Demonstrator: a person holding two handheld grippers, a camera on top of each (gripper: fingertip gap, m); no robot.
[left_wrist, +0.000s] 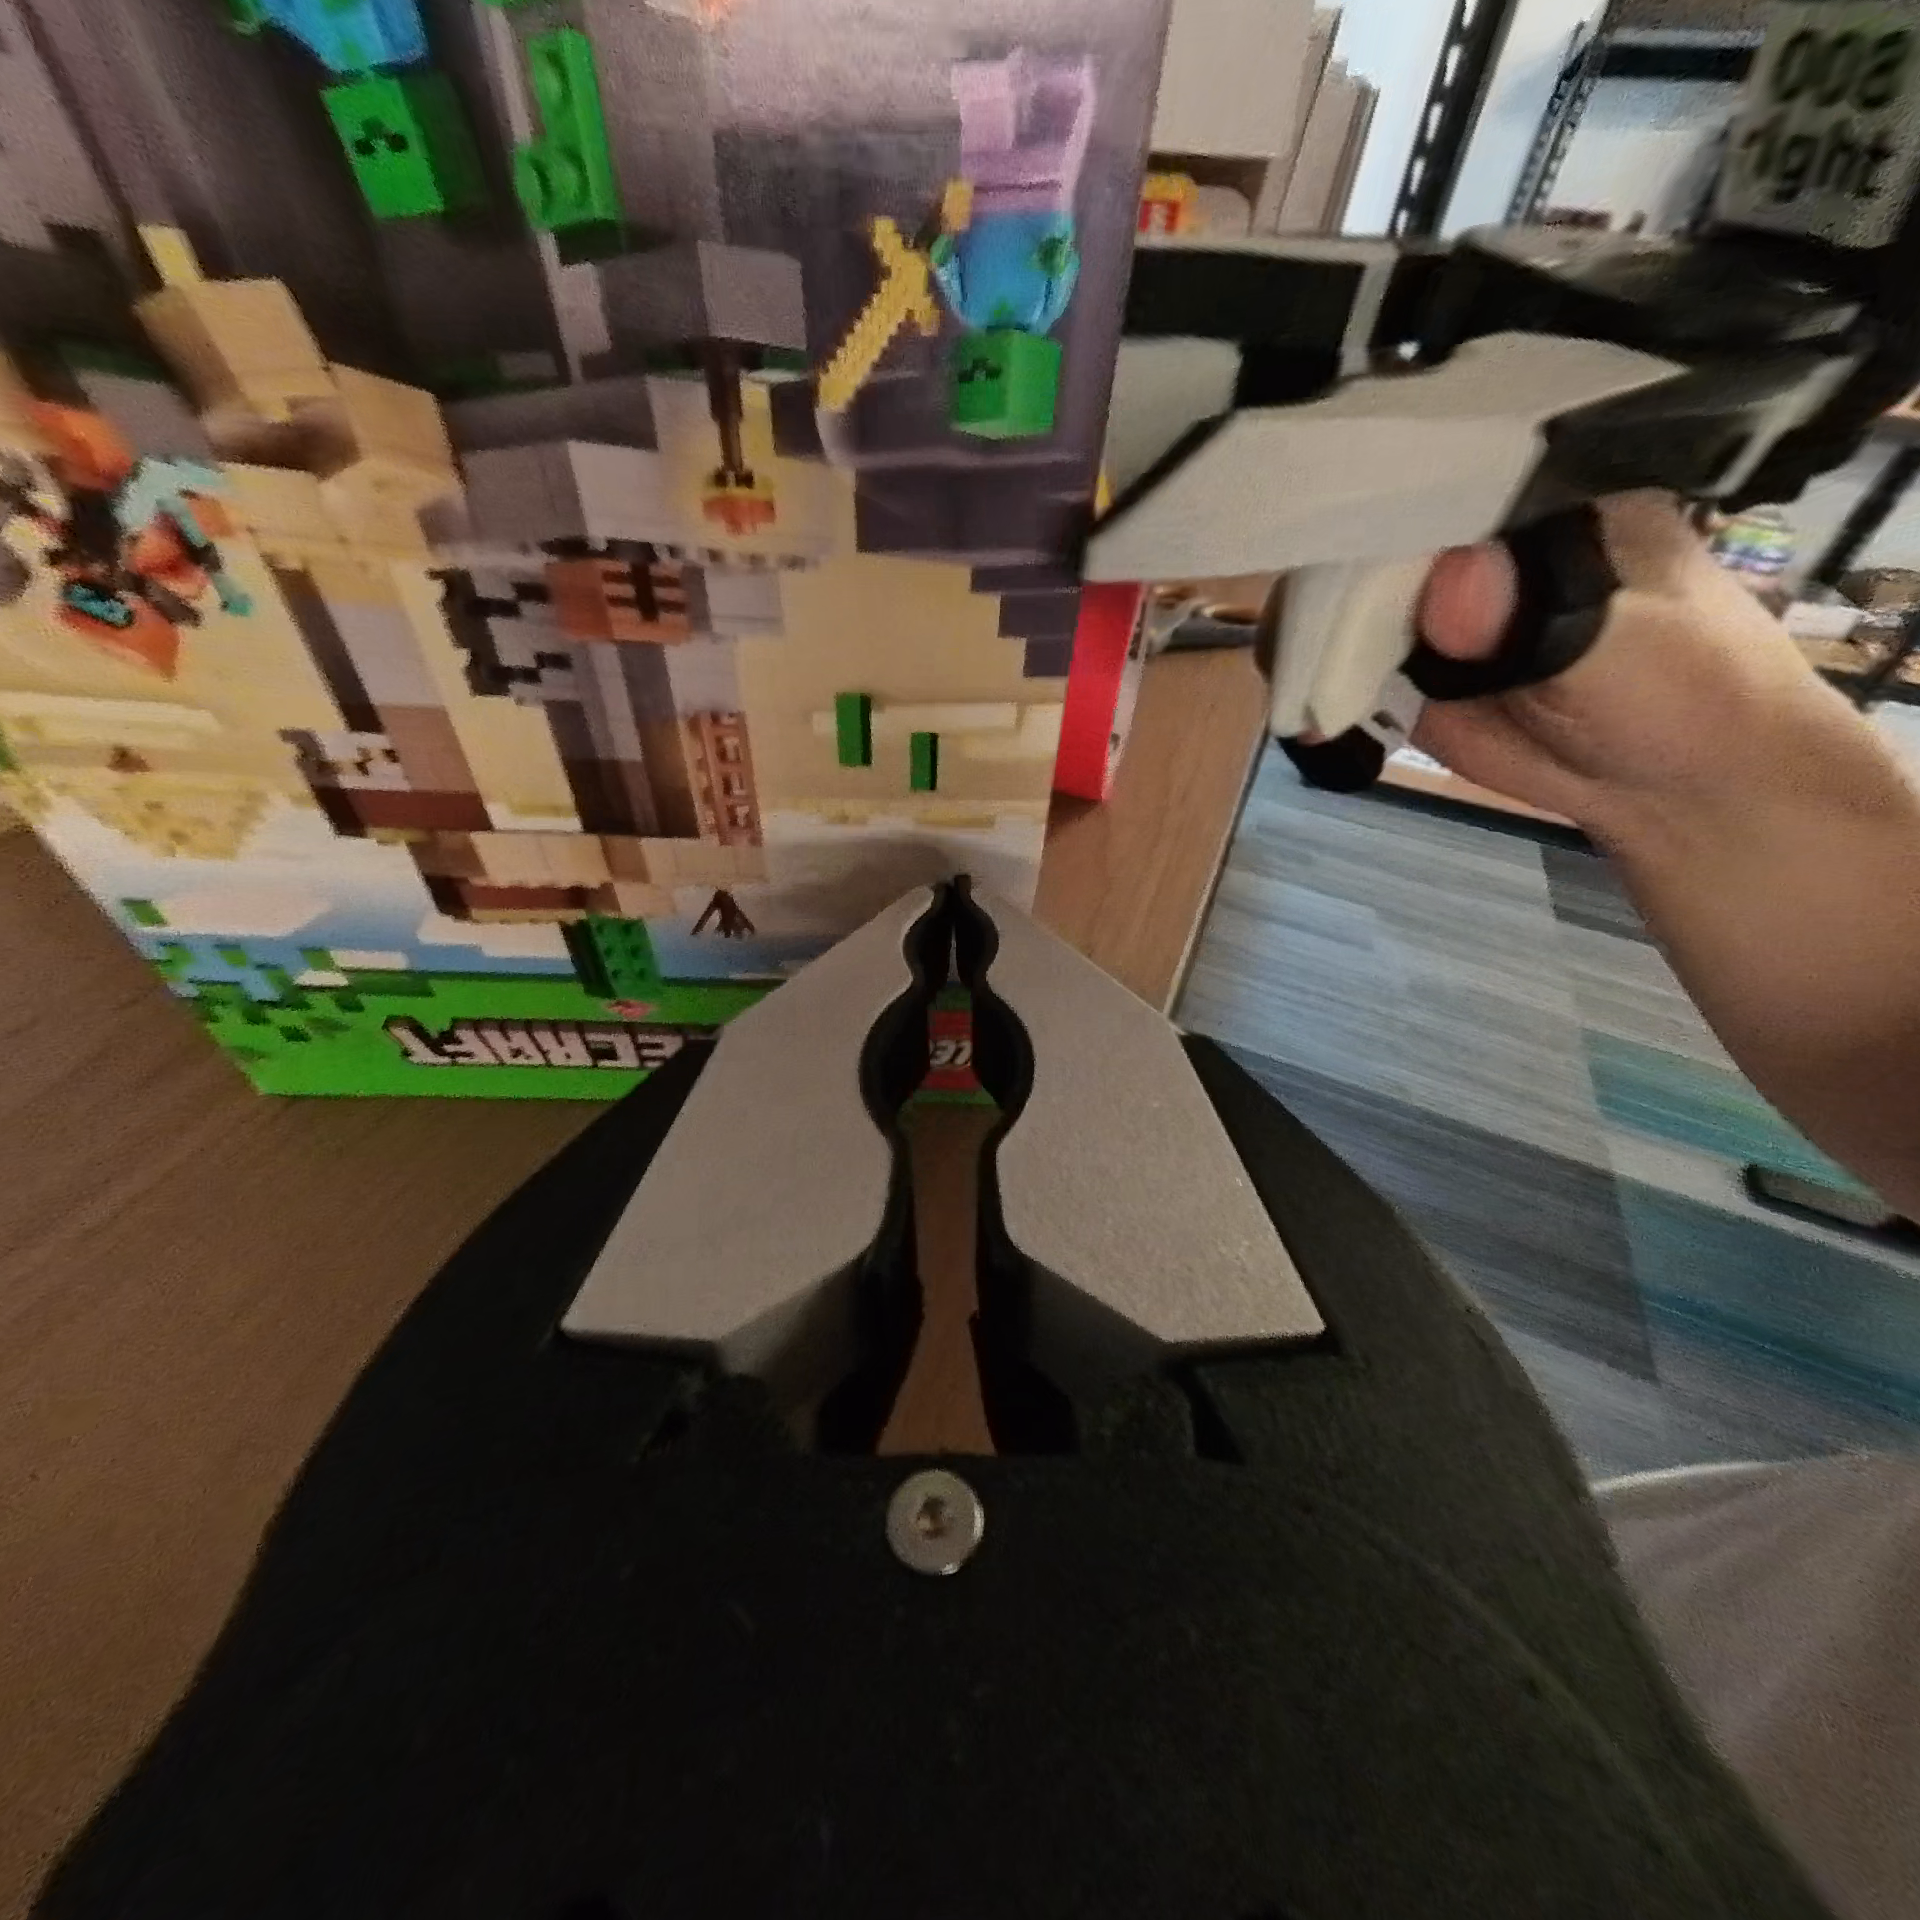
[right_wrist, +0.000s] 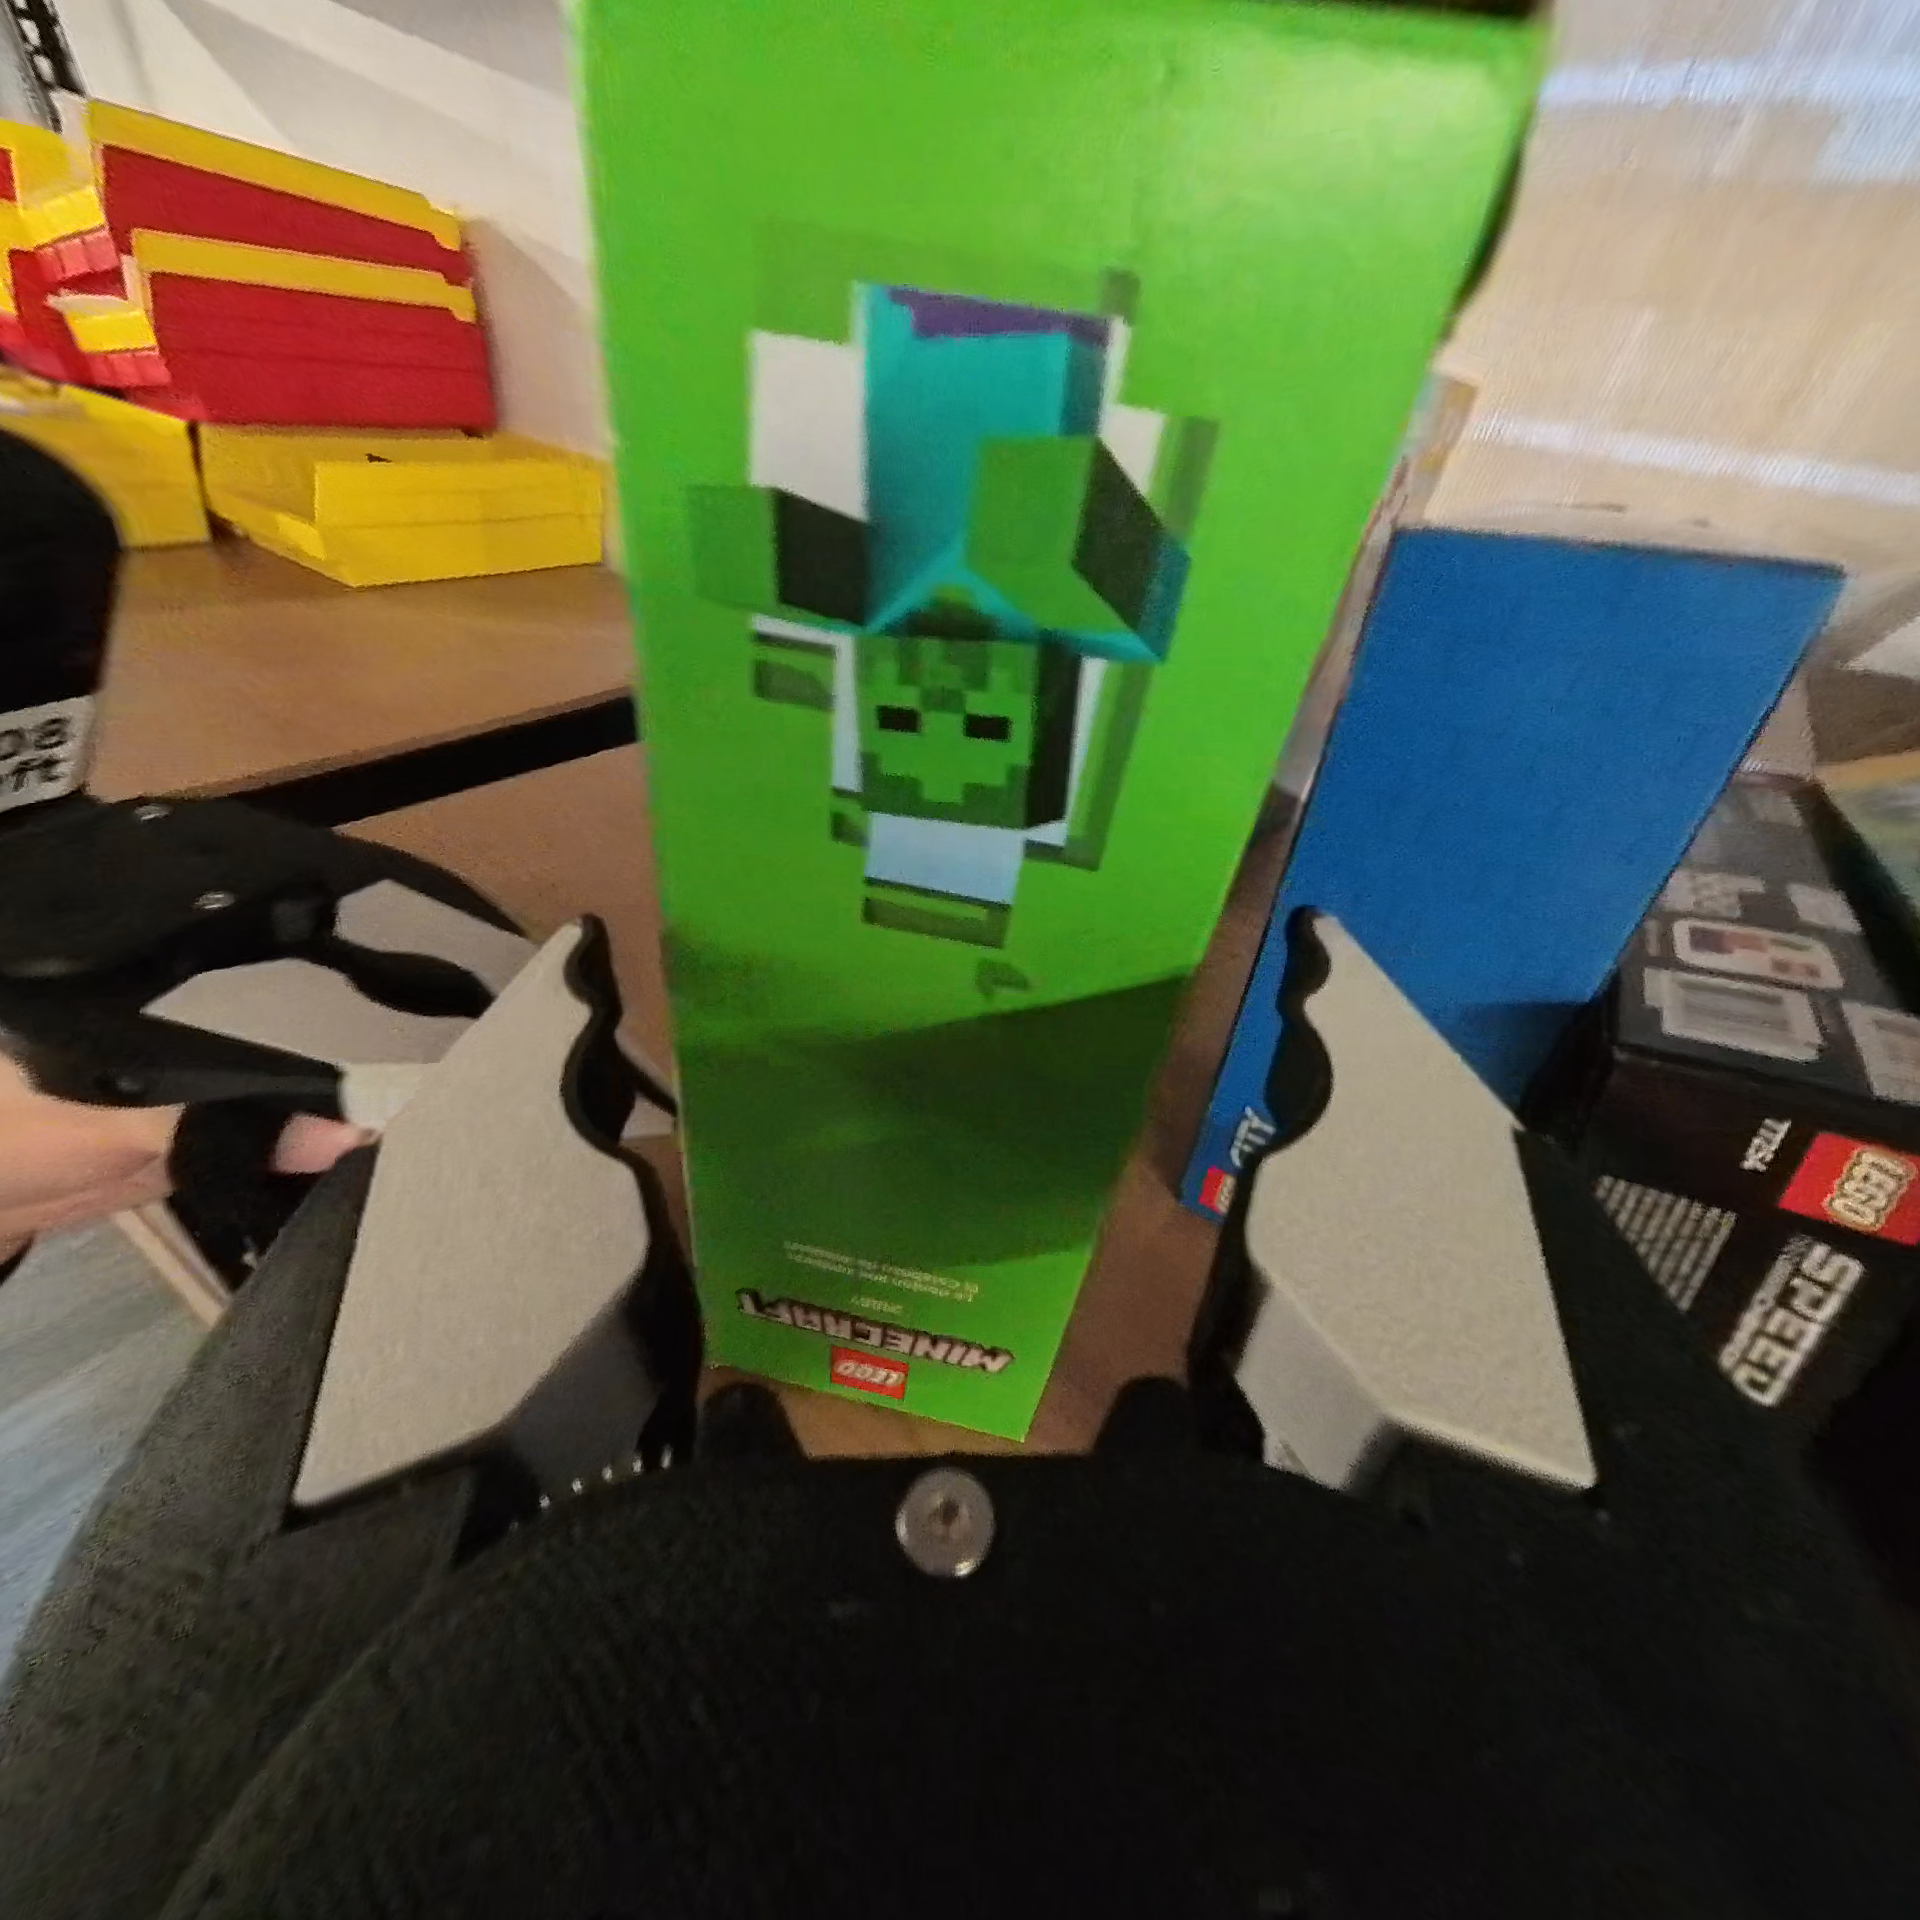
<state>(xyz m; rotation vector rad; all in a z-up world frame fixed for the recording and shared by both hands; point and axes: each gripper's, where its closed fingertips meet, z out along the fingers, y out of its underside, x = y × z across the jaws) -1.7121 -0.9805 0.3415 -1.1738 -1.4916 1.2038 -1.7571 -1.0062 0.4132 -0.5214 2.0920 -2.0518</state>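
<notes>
- The left gripper has its two grey wedge-shaped fingers pressed tip to tip with nothing between them; the inner edges are wavy, lined in black, and the body behind is matt black, rough plastic with a single silver screw.
- Its tips sit just in front of the lower edge of a big toy-brick box, which stands upside down on the wooden table; whether they touch the cardboard I cannot tell.
- The right gripper is spread wide, one grey finger on each side of the box's narrow green end, close beside it but with a sliver of table showing on both sides, so it is not clamped.
- That green panel is smooth printed card bearing a blocky pixel-style figure, and the box rises tall, past the top of the picture.
- From the left wrist view, the right gripper's finger reaches the box's right edge, with a person's hand wrapped round its black handle.
- Just right of the green box a blue box stands leaning, and beyond it lies a black box; both crowd the right finger's outer side.
- Further back on the left, flat red and yellow cartons are stacked on another wooden surface.
</notes>
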